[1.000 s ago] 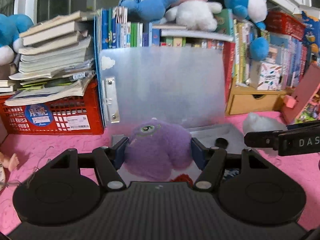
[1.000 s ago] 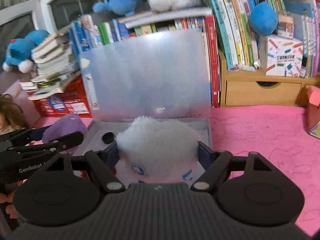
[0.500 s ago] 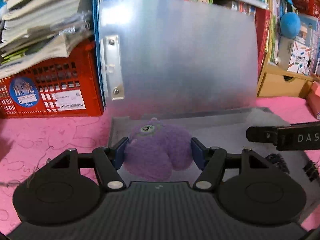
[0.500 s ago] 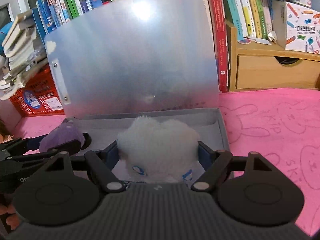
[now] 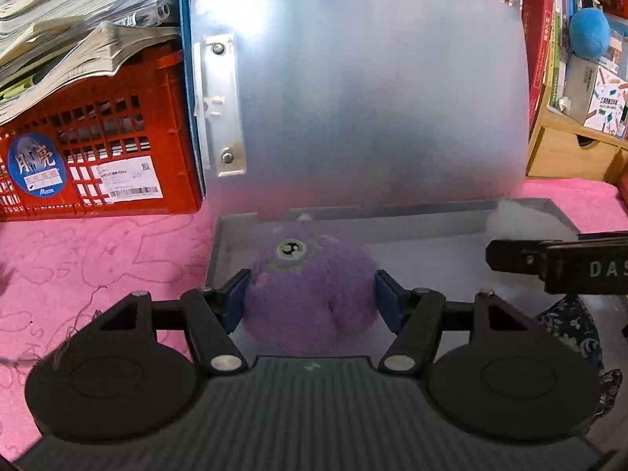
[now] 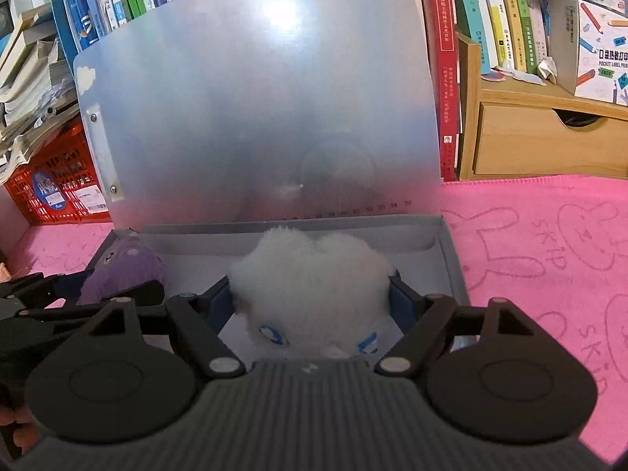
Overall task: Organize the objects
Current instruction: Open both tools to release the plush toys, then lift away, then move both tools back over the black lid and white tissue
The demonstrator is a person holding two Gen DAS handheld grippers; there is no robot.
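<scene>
A grey box (image 5: pixel 392 218) lies on the pink cloth with its frosted lid (image 5: pixel 373 98) standing upright behind it. My left gripper (image 5: pixel 313 296) is shut on a purple plush toy (image 5: pixel 298 314) low inside the box's left end. In the right wrist view my right gripper (image 6: pixel 312 298) has a white fluffy plush toy (image 6: pixel 310 274) between its jaws over the box's right half. These jaws are opening, and the blue pads still touch the toy's sides. The purple toy (image 6: pixel 121 267) shows at the left of that view, and a right finger (image 5: pixel 549 267) crosses the left wrist view.
A red crate (image 5: pixel 98 149) under stacked books stands left of the box. A wooden drawer unit (image 6: pixel 549 141) and rows of books stand behind and to the right. Dark patterned fabric (image 5: pixel 569 333) lies in the box's near right part. Pink cloth (image 6: pixel 549 267) spreads to the right.
Both grippers have come forward and down into the box, each with its plush toy. The lid now fills most of both views.
</scene>
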